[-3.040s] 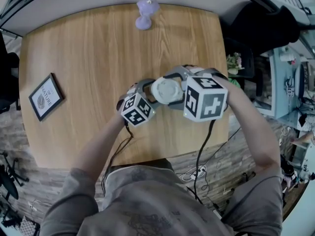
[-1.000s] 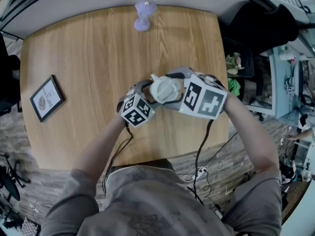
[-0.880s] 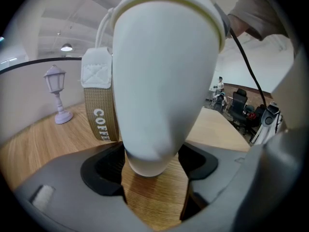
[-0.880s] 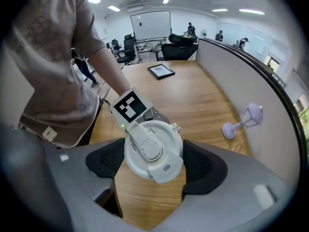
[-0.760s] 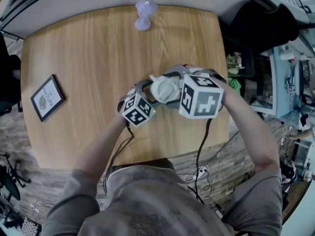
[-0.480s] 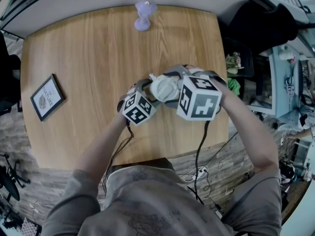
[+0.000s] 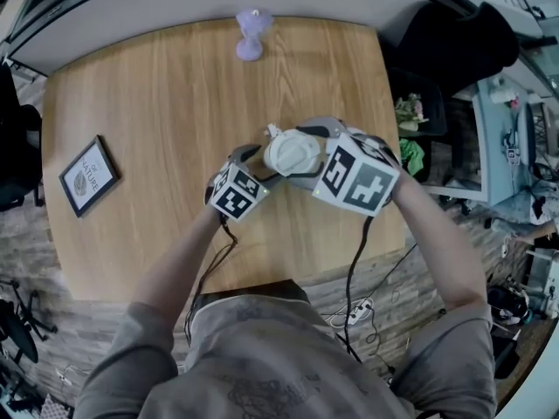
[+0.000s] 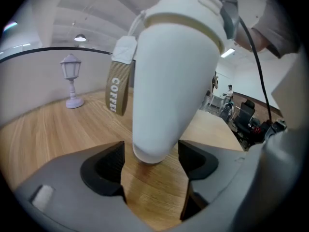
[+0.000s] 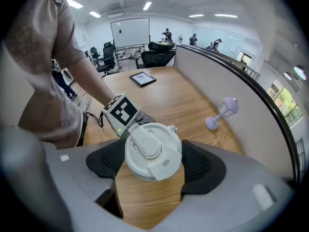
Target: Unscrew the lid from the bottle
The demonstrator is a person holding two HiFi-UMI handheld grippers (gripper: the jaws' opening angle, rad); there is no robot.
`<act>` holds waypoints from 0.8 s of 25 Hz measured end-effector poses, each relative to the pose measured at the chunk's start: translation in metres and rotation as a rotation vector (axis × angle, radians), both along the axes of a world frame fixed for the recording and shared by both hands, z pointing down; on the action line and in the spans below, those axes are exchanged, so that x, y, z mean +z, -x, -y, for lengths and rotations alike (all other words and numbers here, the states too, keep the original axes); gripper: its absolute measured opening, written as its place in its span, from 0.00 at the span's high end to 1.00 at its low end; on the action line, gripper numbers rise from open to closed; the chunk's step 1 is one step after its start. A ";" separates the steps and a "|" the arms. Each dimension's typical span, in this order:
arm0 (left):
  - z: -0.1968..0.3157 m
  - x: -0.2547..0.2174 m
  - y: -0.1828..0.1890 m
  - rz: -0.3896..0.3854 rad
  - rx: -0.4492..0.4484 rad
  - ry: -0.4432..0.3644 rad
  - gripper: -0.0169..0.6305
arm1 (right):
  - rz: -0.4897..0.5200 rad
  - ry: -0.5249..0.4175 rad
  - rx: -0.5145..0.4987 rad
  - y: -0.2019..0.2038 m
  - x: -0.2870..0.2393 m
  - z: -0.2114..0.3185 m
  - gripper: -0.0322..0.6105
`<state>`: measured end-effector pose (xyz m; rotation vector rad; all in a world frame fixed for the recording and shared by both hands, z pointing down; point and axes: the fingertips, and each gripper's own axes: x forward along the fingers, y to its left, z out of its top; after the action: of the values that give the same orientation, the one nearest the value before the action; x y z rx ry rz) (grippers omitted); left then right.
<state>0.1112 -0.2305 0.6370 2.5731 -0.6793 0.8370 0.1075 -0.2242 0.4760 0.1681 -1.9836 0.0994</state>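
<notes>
Wood table (image 7: 131, 103): left gripper (image 8: 150, 161) clamps bottle (image 8: 169, 71) base, right gripper (image 9: 153, 154) clamps lid (image 7: 293, 153).

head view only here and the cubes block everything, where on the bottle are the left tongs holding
Observer: Low down. The left tongs clamp the bottle just above its base.
Operator: and the right ones, lid or body
Observer: The lid. The right tongs have a pad against each side of its rim.
Operator: anything hanging off it i cant see
Observer: A brown strap printed COFFE hangs from a white tab under the lid.
</notes>
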 end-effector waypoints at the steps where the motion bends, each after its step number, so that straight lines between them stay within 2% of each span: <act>1: -0.001 -0.004 0.006 -0.007 -0.021 0.012 0.44 | 0.029 0.003 0.039 0.000 -0.003 0.000 0.36; 6: -0.002 -0.031 0.039 -0.040 -0.123 0.045 0.46 | 0.214 0.011 0.285 -0.003 -0.015 0.008 0.37; 14: -0.018 -0.082 0.083 -0.118 -0.221 0.028 0.49 | 0.492 0.060 0.699 -0.011 -0.020 0.018 0.38; 17: -0.028 -0.102 0.095 -0.147 -0.251 0.017 0.50 | 0.542 0.037 0.791 -0.017 -0.018 0.016 0.38; 20: -0.032 -0.121 0.107 -0.164 -0.273 -0.007 0.50 | 0.583 0.012 0.838 -0.021 -0.022 0.014 0.38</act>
<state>0.0038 -0.1982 0.5155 2.4456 -0.9550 0.5311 0.1280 -0.2383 0.4536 1.0544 -2.3508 0.7704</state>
